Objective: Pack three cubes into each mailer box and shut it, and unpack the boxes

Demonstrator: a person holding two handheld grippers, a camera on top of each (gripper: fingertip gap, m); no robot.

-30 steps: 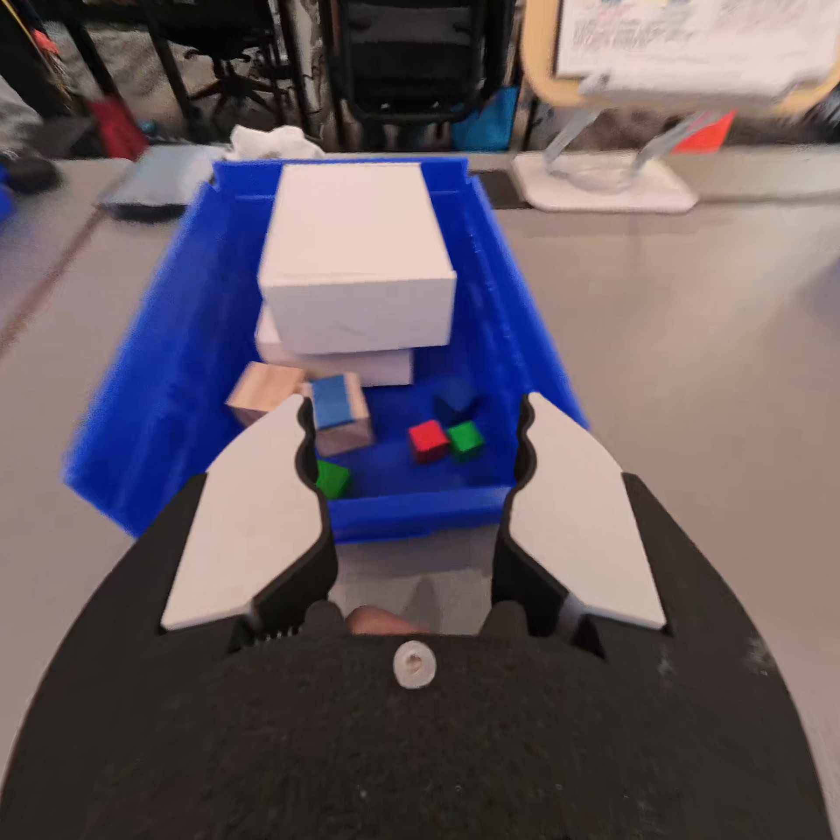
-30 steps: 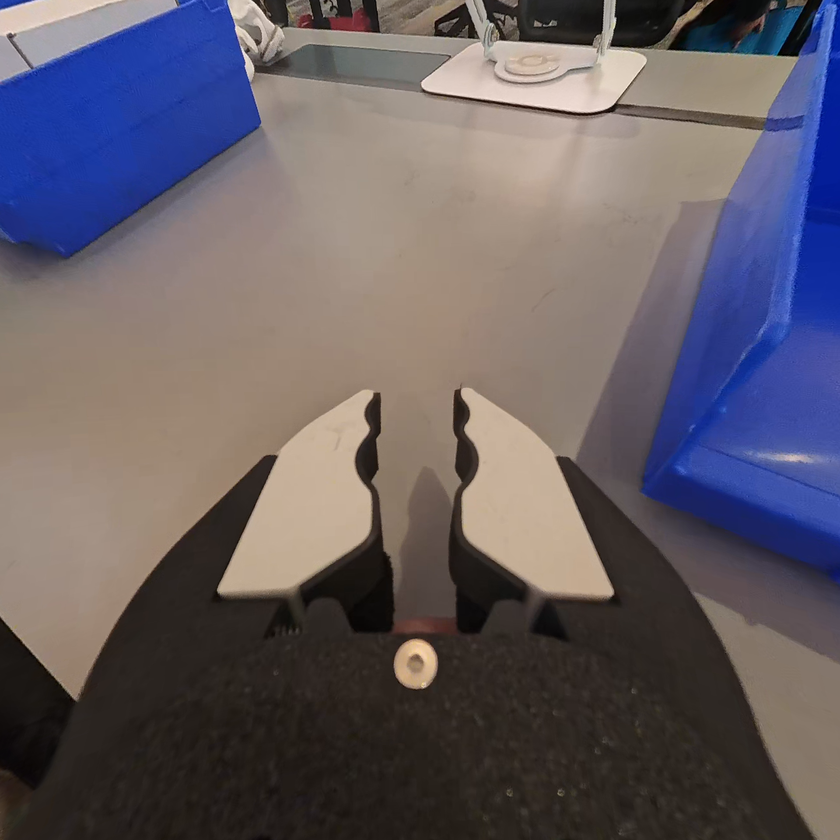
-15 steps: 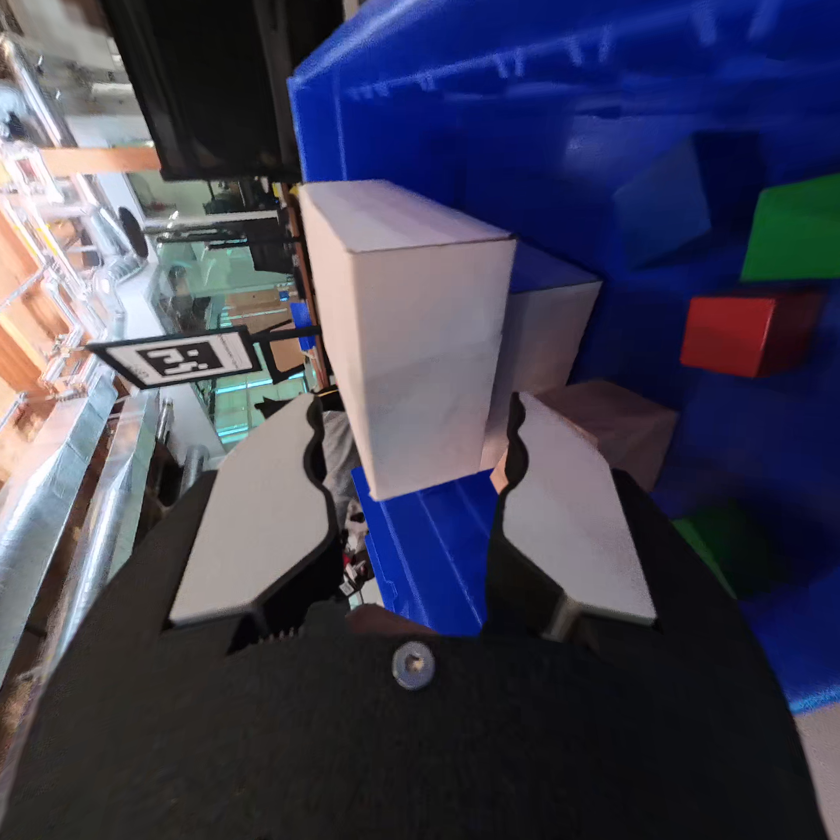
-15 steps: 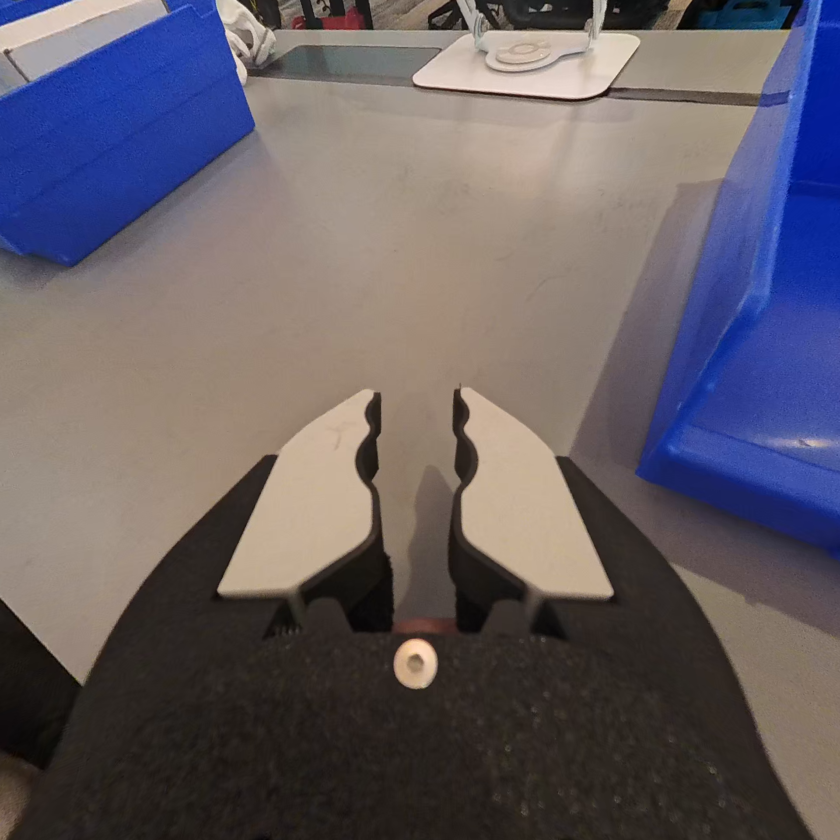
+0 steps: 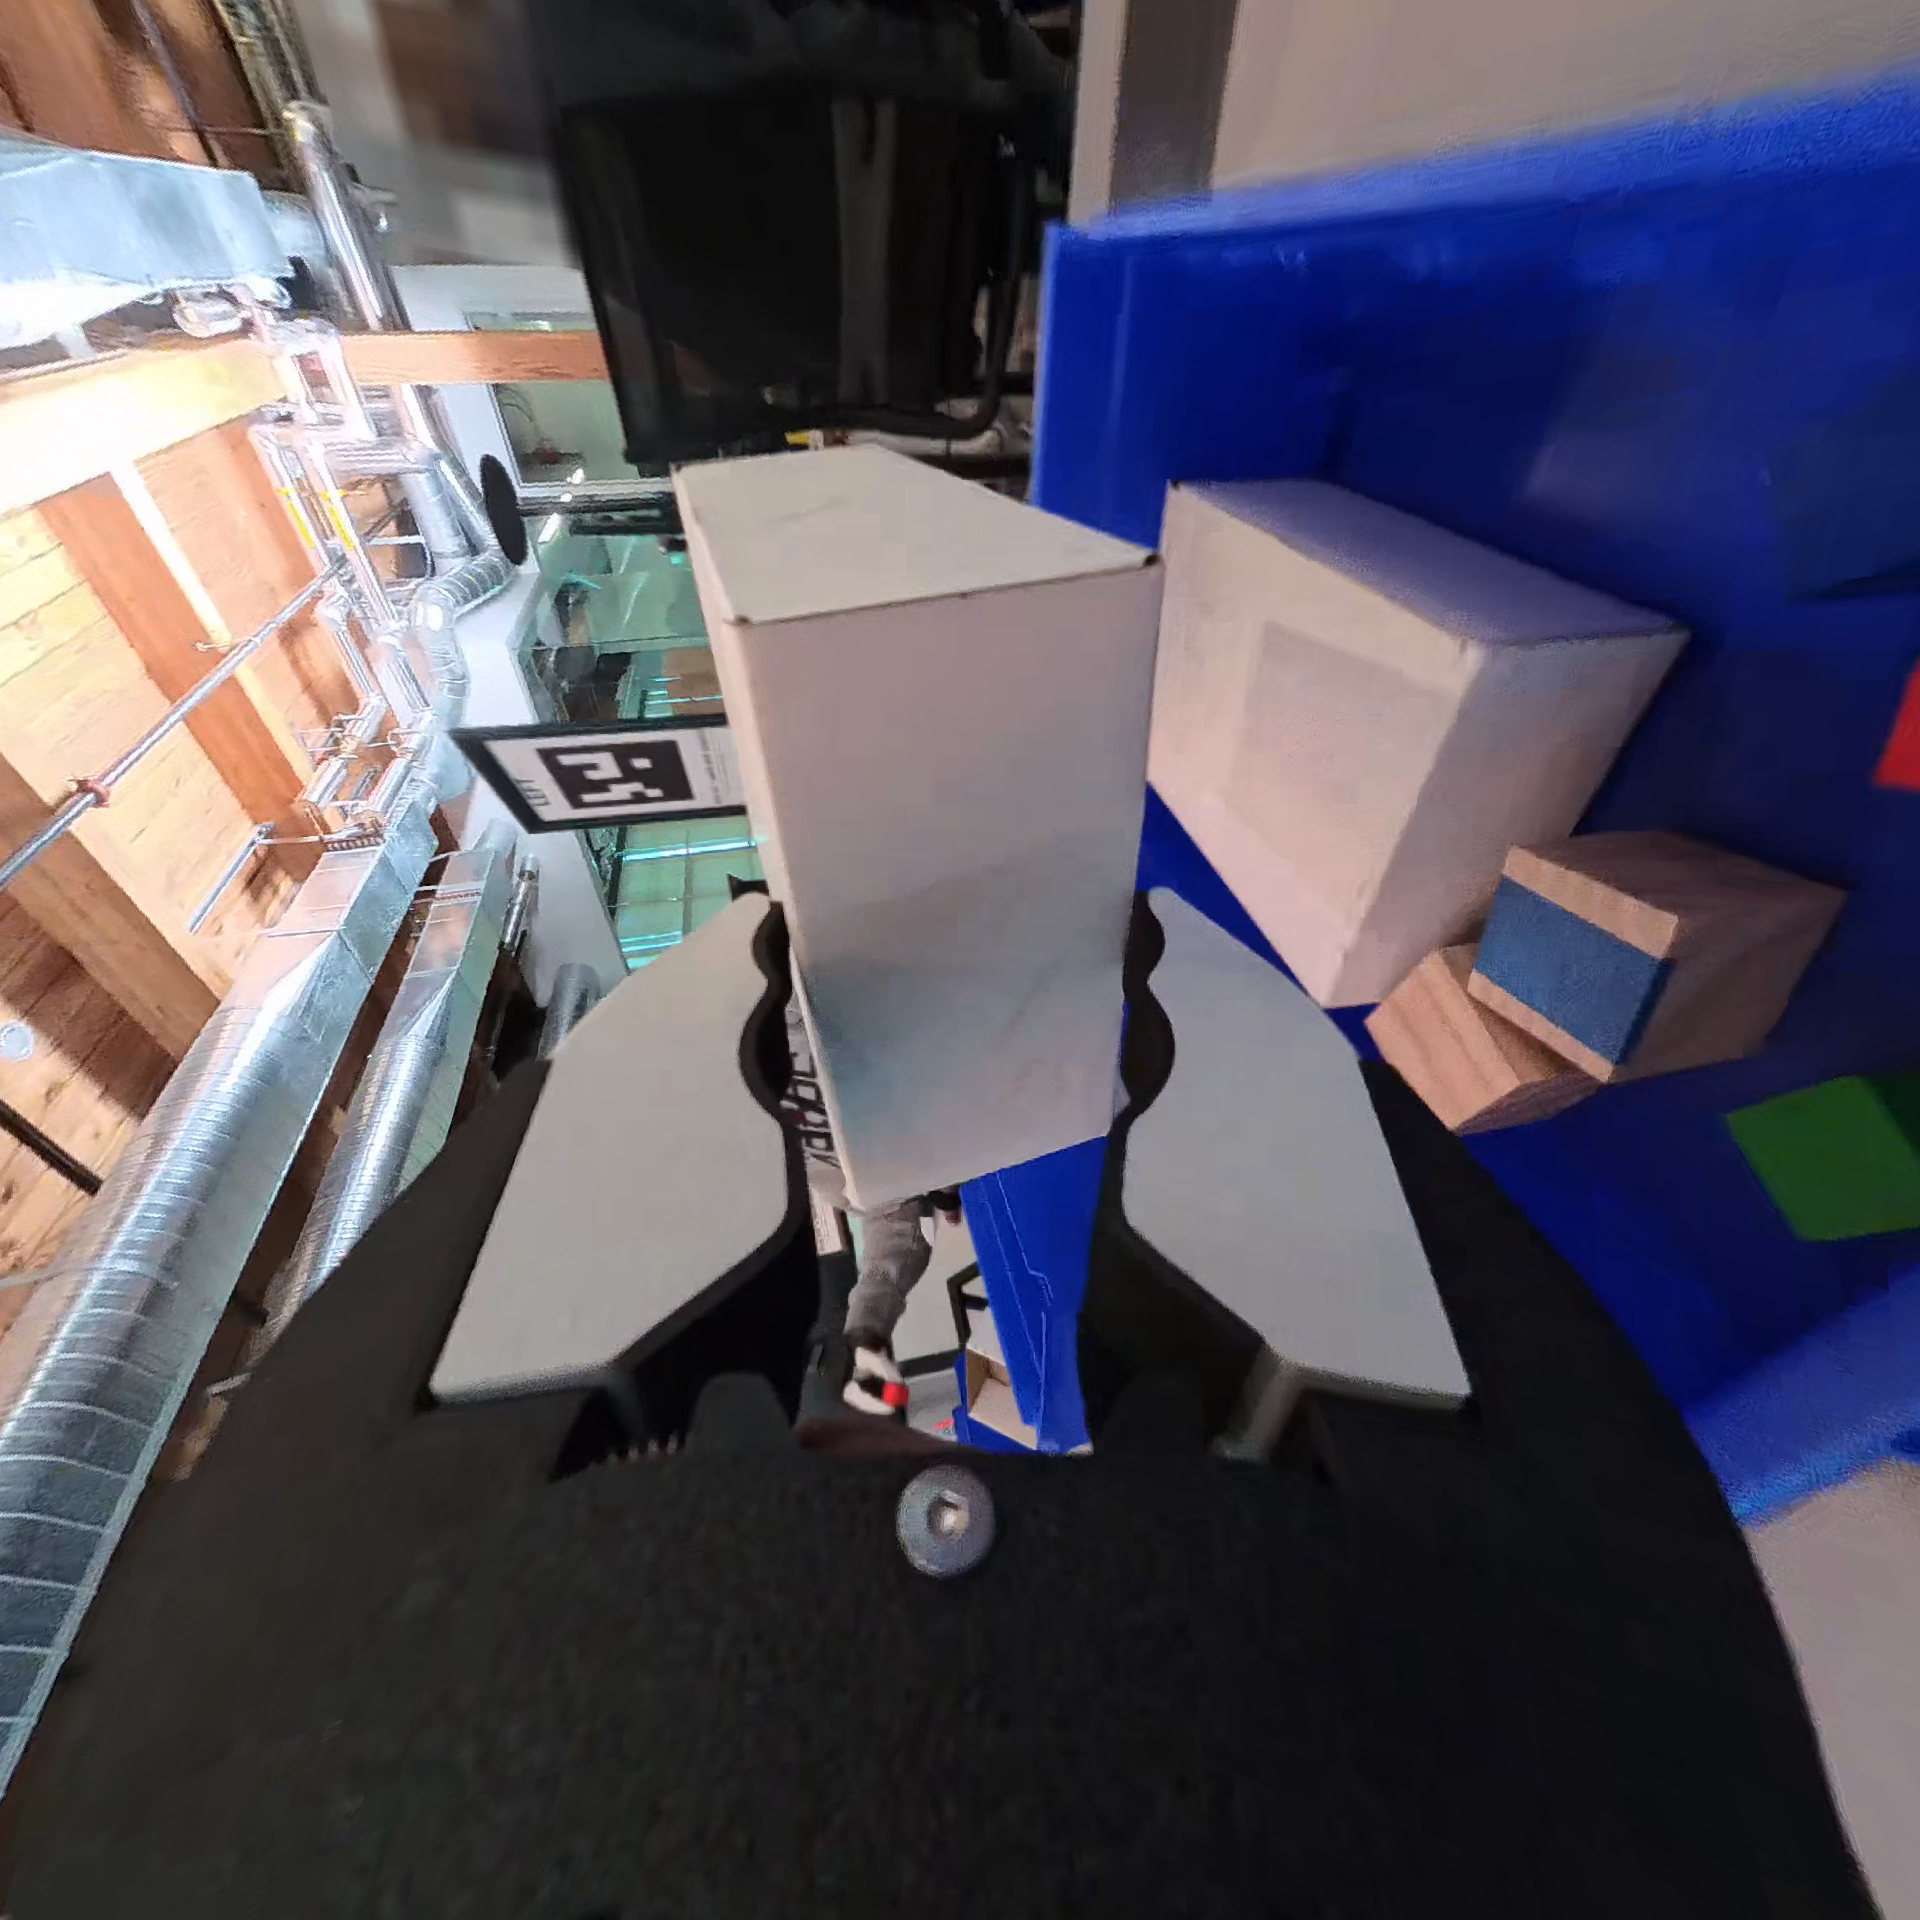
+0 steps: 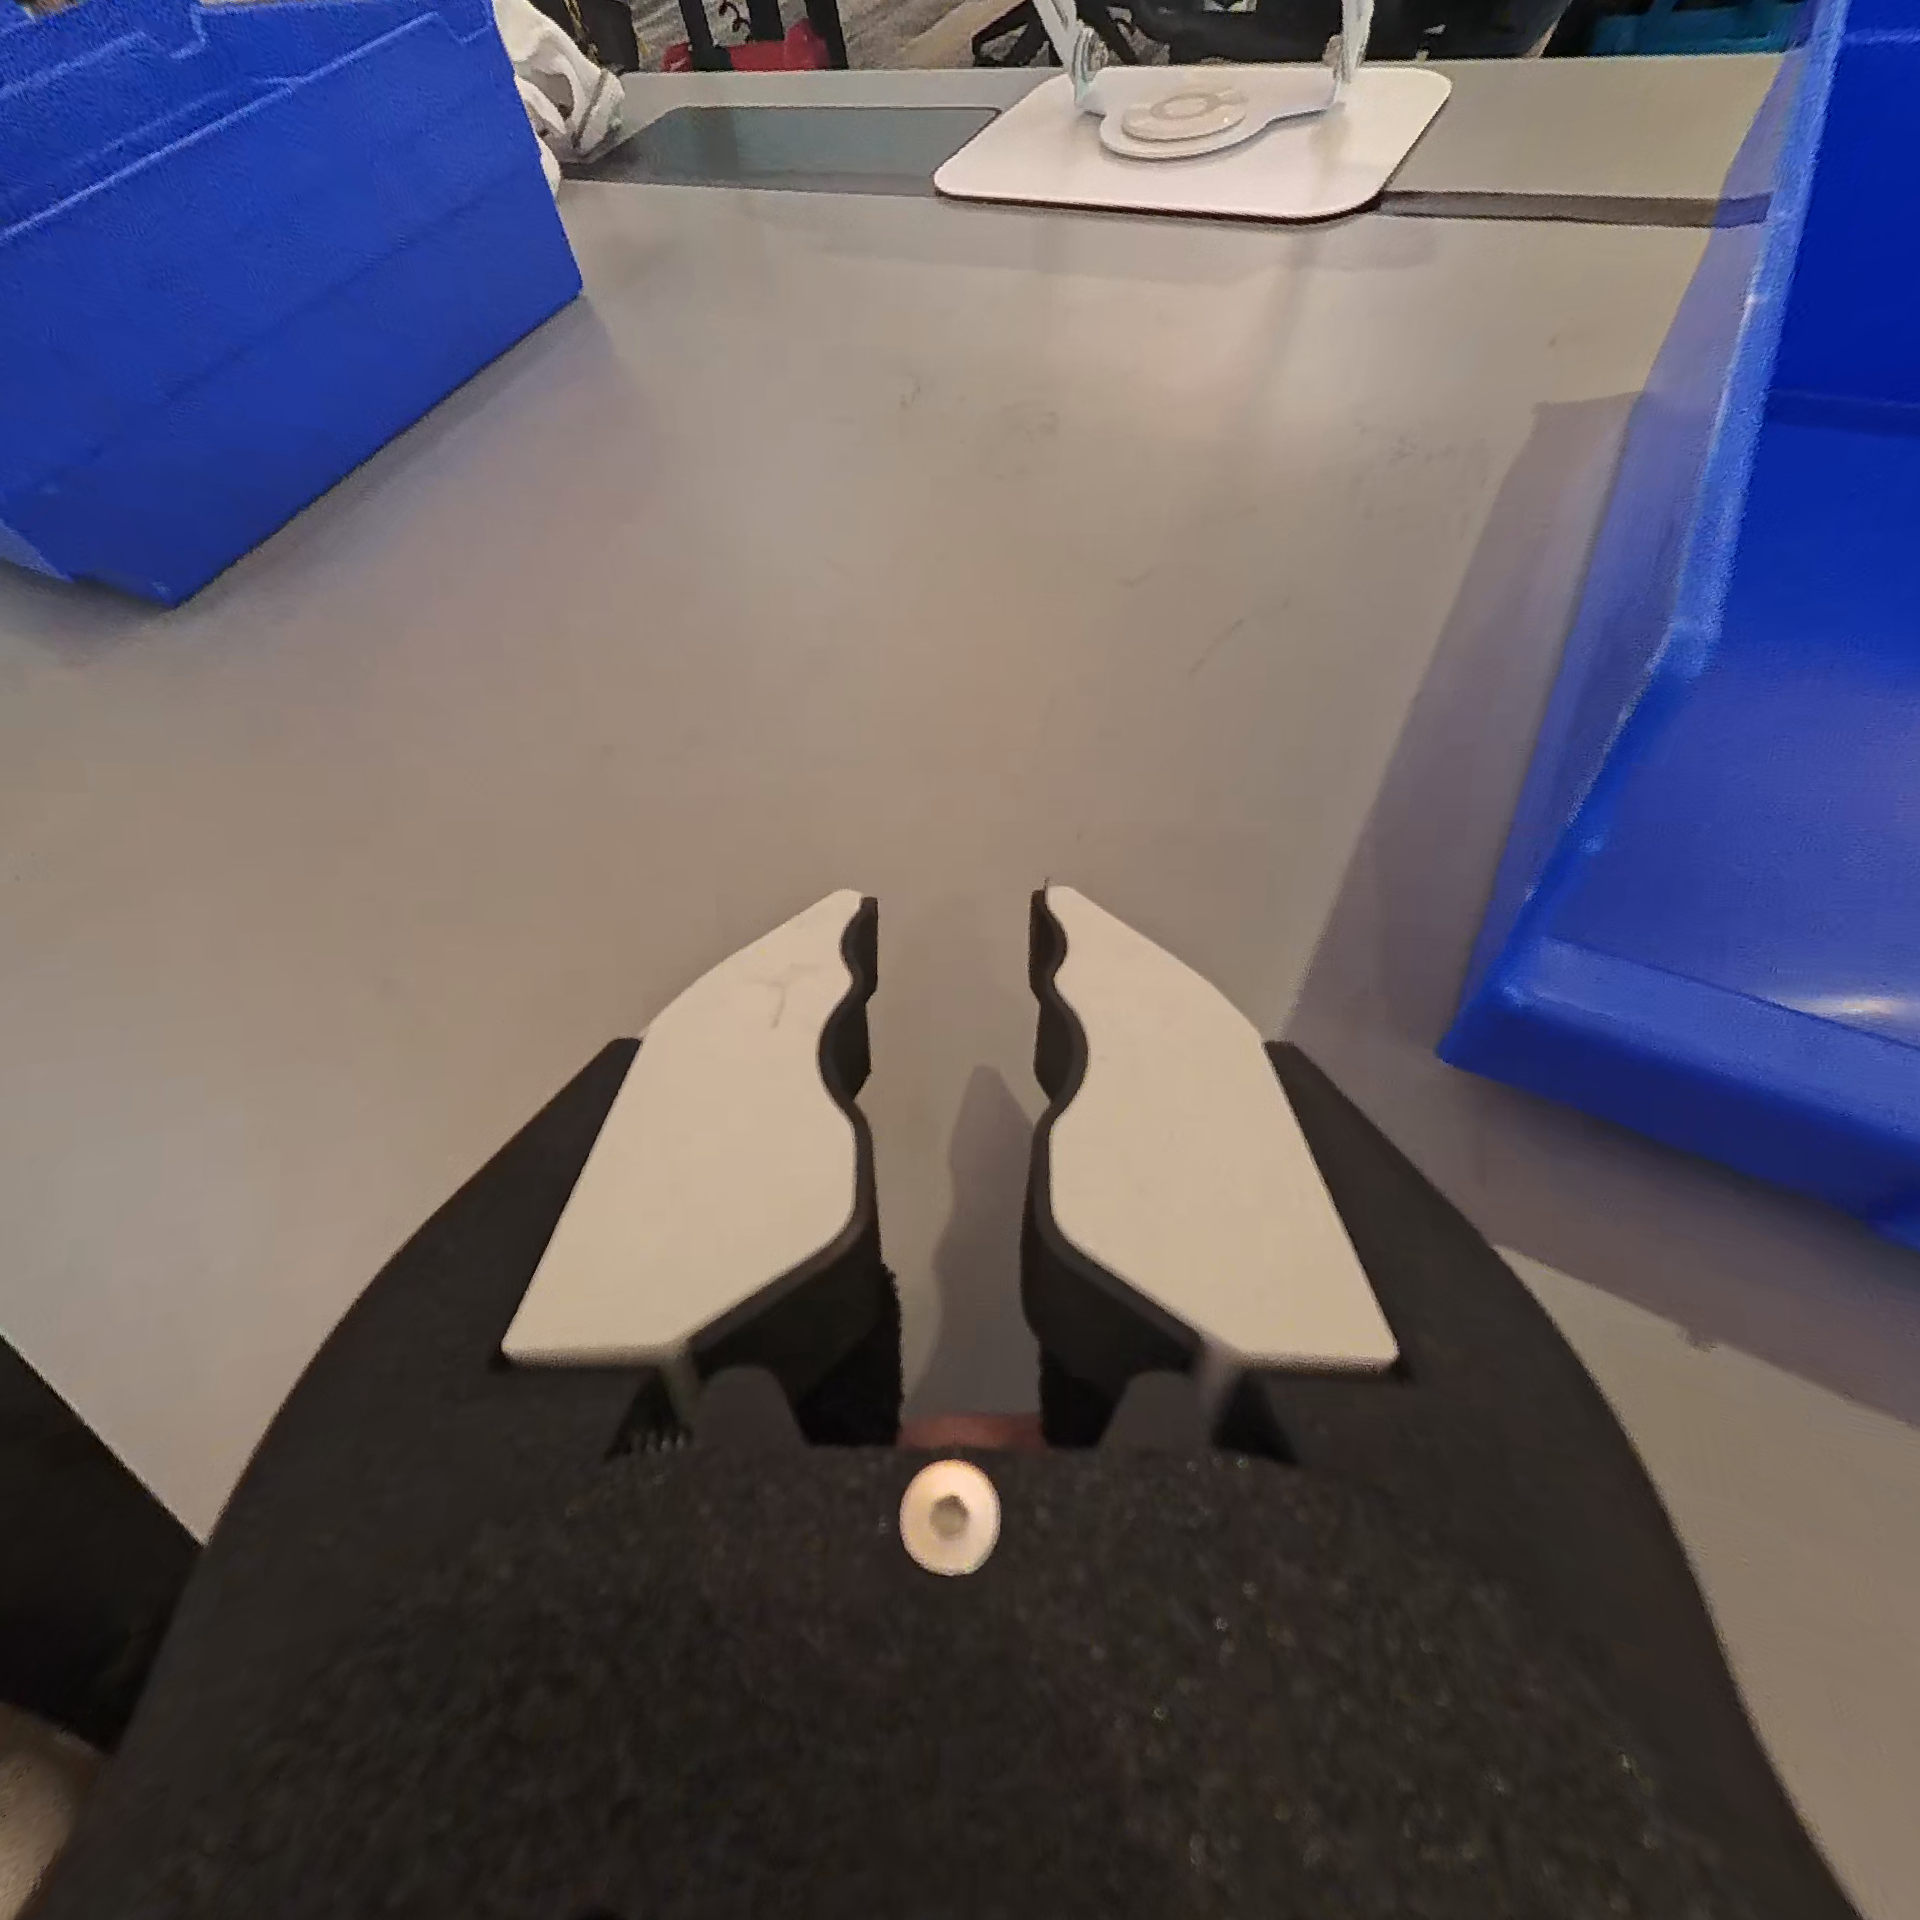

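Observation:
The left wrist view is rolled on its side. My left gripper (image 5: 951, 935) is shut on the near end of a closed white mailer box (image 5: 935, 748), one finger on each side. A second white mailer box (image 5: 1351, 727) lies beside it in the blue bin (image 5: 1455, 312). Wooden cubes (image 5: 1652, 935), one with a blue face, a green cube (image 5: 1839, 1153) and the edge of a red cube (image 5: 1907, 727) lie in the bin. My right gripper (image 6: 954, 914) hangs over the grey table (image 6: 831, 571), jaws slightly apart and empty.
In the right wrist view the blue bin with the boxes (image 6: 260, 291) stands at the far left and another blue bin (image 6: 1714, 831) at the right. A white stand base (image 6: 1195, 135), a dark pad (image 6: 810, 145) and a white cloth (image 6: 566, 99) lie at the back. Spacing between my two grippers at the tips: around 50 centimetres. The right gripper is farther from the green cube (image 5: 1839, 1153), some 50 centimetres, than the left, some 12 centimetres.
My left gripper rolled sideways, went into the bin and closed on the top white box. My right gripper barely moved and kept the same gap.

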